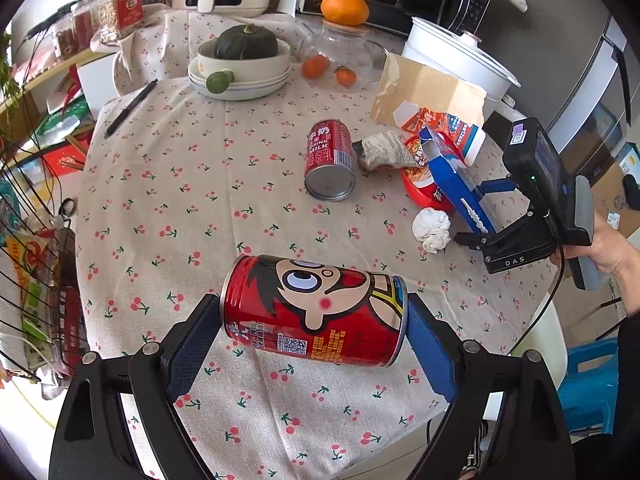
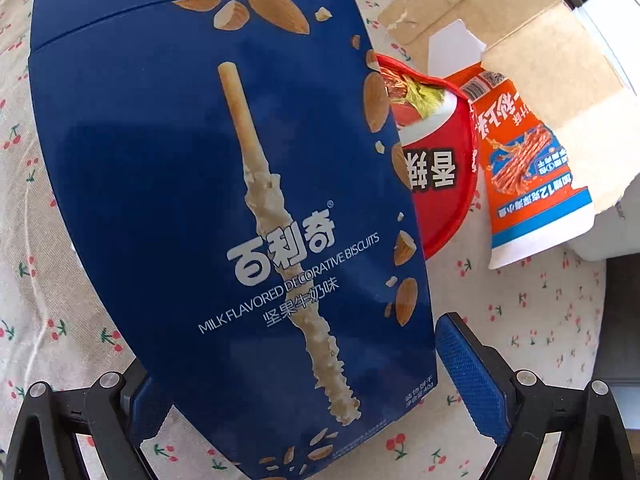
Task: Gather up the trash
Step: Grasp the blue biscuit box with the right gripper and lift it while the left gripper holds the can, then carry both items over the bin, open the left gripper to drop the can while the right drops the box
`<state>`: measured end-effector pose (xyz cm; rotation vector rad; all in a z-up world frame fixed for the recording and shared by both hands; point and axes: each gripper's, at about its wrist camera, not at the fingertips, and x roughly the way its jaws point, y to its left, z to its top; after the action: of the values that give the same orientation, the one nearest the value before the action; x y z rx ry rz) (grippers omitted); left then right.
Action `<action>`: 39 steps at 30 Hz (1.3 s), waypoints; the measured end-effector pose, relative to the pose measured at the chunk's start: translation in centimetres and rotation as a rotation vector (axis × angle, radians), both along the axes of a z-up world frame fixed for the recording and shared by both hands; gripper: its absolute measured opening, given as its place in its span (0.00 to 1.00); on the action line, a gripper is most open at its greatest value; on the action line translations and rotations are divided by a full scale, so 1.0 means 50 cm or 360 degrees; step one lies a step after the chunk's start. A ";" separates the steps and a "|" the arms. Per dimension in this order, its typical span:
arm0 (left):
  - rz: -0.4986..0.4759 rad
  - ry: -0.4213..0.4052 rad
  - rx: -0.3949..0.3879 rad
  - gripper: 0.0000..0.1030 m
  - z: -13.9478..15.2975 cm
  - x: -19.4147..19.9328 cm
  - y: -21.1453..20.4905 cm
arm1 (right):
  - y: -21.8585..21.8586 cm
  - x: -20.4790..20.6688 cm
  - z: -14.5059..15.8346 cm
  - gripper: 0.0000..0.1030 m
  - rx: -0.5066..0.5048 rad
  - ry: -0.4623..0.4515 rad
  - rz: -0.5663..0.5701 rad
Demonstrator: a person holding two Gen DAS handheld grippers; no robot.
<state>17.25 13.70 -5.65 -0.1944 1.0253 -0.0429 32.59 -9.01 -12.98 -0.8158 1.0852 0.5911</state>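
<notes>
A red cartoon can (image 1: 316, 308) lies crosswise between the blue pads of my left gripper (image 1: 312, 340), which is shut on its two ends above the cherry-print tablecloth (image 1: 180, 208). A blue biscuit box (image 2: 224, 184) fills the right wrist view and leans on a red noodle cup (image 2: 436, 160). My right gripper (image 2: 296, 360) stands open around the box's near end; its right pad (image 2: 472, 380) is a little clear of the box edge and the left finger is hidden behind the box. A person's hand holds that right gripper (image 1: 480, 216) at the table's right side.
More litter lies mid-table: a second red milk can (image 1: 330, 164), a crumpled wrapper (image 1: 384, 150), a white tissue ball (image 1: 432, 230), an orange carton (image 2: 532, 168) and torn cardboard (image 1: 428, 88). Stacked bowls holding a squash (image 1: 244, 60), a pen (image 1: 132, 108) and a white cooker (image 1: 456, 56) stand behind. A wire basket (image 1: 40, 280) hangs at left.
</notes>
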 end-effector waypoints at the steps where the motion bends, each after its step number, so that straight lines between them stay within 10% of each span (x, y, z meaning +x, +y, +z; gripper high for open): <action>1: 0.0000 -0.0006 -0.0002 0.89 0.003 -0.002 0.000 | -0.002 -0.002 0.005 0.92 0.0032 0.0005 -0.0028; 13: 0.0019 -0.0096 -0.0094 0.89 0.047 -0.038 0.009 | -0.055 -0.065 0.141 0.23 0.0406 -0.0092 -0.0466; 26: -0.0139 -0.0173 -0.0201 0.89 0.086 -0.066 -0.076 | -0.158 -0.242 0.232 0.23 0.0693 -0.0192 -0.0866; 39: -0.0700 -0.0156 -0.0175 0.89 0.059 -0.097 -0.388 | -0.424 -0.426 0.215 0.23 0.0799 -0.0149 -0.1351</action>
<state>12.42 -5.69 -2.71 -0.0625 0.9531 -0.5043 11.27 -30.22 -2.25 0.0841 1.0208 0.0807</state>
